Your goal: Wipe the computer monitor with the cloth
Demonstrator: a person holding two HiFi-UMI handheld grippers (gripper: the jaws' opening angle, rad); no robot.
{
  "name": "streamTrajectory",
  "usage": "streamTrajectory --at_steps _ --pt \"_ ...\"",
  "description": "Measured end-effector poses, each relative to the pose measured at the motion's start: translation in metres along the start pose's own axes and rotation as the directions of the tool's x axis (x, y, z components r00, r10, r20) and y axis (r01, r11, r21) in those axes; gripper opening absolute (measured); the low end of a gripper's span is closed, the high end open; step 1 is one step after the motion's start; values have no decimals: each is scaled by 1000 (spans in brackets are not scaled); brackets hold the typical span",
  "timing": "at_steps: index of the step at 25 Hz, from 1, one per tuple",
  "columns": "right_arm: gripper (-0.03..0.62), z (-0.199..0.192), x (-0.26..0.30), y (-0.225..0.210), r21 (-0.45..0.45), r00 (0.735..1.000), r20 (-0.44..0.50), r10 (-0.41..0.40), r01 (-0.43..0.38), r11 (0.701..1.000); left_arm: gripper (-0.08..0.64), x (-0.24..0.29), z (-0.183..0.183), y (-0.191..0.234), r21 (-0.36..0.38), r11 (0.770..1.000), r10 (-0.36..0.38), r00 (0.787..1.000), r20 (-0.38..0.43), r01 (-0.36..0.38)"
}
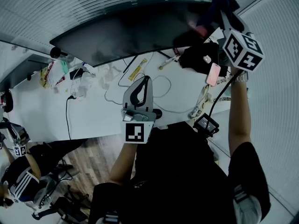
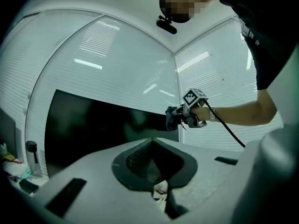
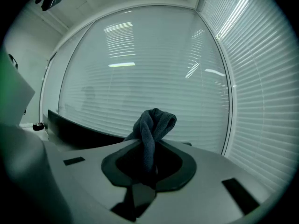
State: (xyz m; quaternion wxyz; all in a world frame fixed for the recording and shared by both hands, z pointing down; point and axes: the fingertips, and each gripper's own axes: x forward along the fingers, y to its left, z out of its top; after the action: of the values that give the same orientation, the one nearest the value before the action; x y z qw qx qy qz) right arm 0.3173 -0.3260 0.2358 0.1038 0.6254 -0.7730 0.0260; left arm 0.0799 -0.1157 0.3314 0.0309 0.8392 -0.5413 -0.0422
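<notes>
Two cable runs cross the white desk (image 1: 93,118) below the wide dark computer monitor (image 1: 126,36): loose white cables (image 1: 163,85) loop near the middle, and a black cable (image 1: 67,115) drops toward the near edge. A yellow packet (image 1: 138,69) and a scatter of small items lie along the monitor's foot, most of them at its left end. Your right gripper (image 1: 211,20) is raised at the monitor's upper right corner with its jaws clamped on the dark blue folded cloth (image 3: 152,125), which bunches up out of the jaws. From the left gripper view the cloth looks to be at or on the screen's top right edge, though you cannot tell whether it touches. Your left gripper (image 1: 142,83) hangs lower, over the middle of the desk and apart from the screen, its jaws together with nothing between them. White slatted blinds (image 3: 154,69) stand close behind the monitor and along the wall at your right, so the corner is tight there, while the screen stretches bare to the left. A seated person (image 1: 18,181) is at the far lower left, well apart from your arms.
</notes>
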Motion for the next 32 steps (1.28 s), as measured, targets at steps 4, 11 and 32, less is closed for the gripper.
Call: streamTrajectory --at_steps 4,11,32 --pt "63 -3 -1 -16 3 1000 1 -24 24 1000 8 1 -5 -4 -1 1000 -3 1000 -9 3" --pt "63 -5 -3 -43 23 997 0 -81 81 996 8 3 -9 -3 -13 1000 2 1000 -24 -3" --pt "60 -30 -2 -73 68 989 -10 -144 145 987 8 7 -16 -6 -28 1000 8 1000 -29 -9"
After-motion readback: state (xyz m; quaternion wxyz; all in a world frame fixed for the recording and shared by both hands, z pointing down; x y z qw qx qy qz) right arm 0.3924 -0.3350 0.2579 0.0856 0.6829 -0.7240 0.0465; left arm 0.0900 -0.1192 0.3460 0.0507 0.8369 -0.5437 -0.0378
